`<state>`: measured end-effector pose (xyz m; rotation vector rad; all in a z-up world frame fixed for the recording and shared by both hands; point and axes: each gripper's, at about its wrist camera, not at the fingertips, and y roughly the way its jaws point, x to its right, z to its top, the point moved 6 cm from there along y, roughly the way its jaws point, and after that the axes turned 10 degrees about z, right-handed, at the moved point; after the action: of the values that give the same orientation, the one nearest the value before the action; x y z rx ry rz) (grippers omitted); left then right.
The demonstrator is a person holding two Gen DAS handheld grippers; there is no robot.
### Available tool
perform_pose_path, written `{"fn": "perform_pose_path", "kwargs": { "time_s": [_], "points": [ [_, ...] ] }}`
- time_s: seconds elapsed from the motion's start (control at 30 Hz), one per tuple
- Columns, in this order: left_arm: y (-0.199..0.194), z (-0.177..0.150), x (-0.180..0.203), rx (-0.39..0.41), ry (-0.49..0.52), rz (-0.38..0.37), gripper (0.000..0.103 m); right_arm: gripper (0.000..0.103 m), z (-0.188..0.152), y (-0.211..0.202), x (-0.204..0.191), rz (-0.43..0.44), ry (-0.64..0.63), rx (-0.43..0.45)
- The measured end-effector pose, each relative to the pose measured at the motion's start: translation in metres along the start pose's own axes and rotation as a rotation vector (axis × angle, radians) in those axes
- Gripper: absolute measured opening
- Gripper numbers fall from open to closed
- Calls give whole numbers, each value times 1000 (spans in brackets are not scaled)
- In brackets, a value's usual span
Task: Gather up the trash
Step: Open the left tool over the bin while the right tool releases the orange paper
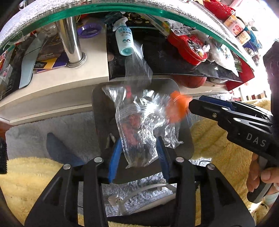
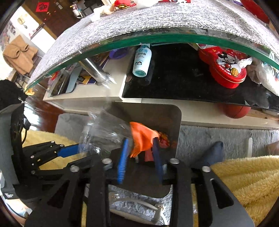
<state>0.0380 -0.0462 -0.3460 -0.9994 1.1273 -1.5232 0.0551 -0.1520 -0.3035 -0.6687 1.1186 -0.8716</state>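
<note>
A crumpled clear plastic bag (image 1: 139,122) hangs blurred between the blue pads of my left gripper (image 1: 137,145), over the mouth of a grey metal bin (image 1: 97,97). The pads stand a little wider than the bag and do not press it. In the right wrist view an orange scrap (image 2: 141,134) sits loose and blurred between the spread fingers of my right gripper (image 2: 141,141), above the same bin (image 2: 174,113). The bag (image 2: 104,129) shows to its left by the left gripper (image 2: 82,152). From the left wrist, the right gripper (image 1: 193,103) points at the orange scrap (image 1: 176,108).
A glass-topped table edge (image 1: 104,12) overhangs a lower shelf with a spray bottle (image 1: 123,38), a red tin (image 1: 190,48) and a chrome leg (image 1: 71,40). Yellow fluffy blanket (image 1: 218,148) lies on both sides, grey rug (image 1: 52,125) around the bin, and a white cable (image 1: 139,190) below.
</note>
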Motion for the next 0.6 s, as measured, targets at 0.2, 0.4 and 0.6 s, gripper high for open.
{"fn": "perform_pose_path", "kwargs": {
  "time_s": [0.2,0.4,0.6],
  "points": [
    [-5,1,-2,6,10,22,57,60,6,-7,3,0,8,19],
    [-25,14,-12,62,12,84,82,85,25,-29,4,-24,-7,68],
    [-56,38,-31,136,-24,114,92,90,60,-66,5,-38,-21,162]
  ]
}}
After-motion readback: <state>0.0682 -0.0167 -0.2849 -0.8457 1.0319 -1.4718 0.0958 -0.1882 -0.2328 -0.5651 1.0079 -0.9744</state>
